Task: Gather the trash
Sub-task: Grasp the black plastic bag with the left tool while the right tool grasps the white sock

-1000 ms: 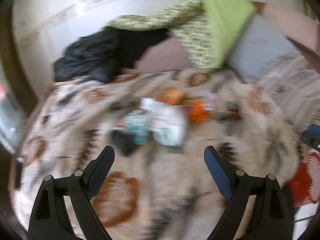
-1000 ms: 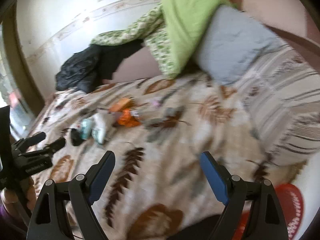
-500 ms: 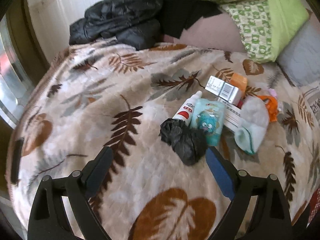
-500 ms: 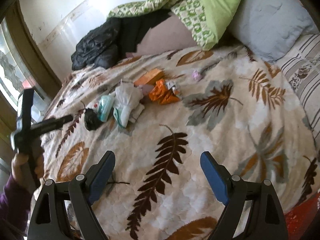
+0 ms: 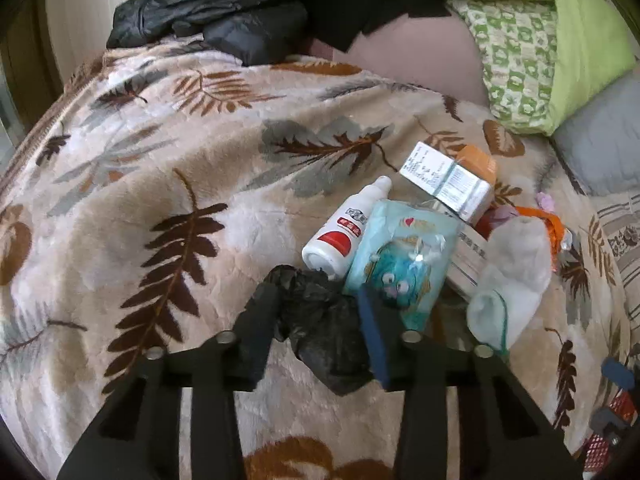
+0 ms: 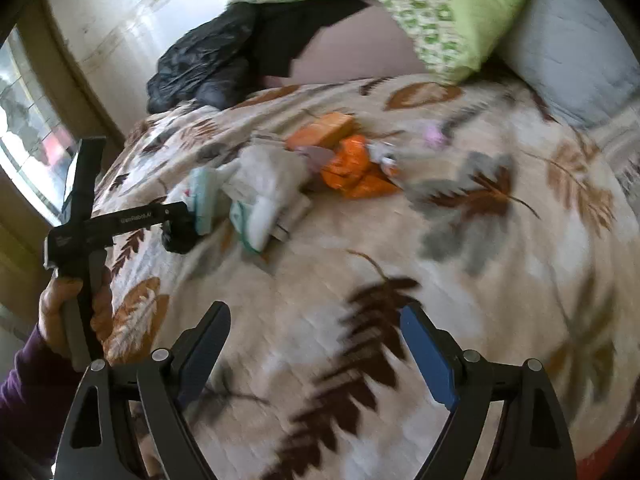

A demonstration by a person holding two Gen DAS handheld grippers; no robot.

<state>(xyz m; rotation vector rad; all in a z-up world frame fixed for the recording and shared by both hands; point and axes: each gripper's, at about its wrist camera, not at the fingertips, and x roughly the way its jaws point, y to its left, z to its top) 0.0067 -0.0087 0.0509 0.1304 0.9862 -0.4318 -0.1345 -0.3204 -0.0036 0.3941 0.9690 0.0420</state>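
While our left gripper has its fingers clenched on the crumpled black bag lying on the bed, our right gripper hangs released; lifting it clear likely comes next.

Home bedroom, leaf-print blanket on bed, pillows, window

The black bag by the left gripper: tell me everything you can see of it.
The black bag is a crumpled wad of thin, slightly glossy plastic lying on the leaf-print blanket. The left gripper is shut on it, a finger on each side, with its near end bulging out below them. Its far edge meets the base of the white bottle and the blue pouch. The right wrist view shows it as a dark lump at that gripper's tip.
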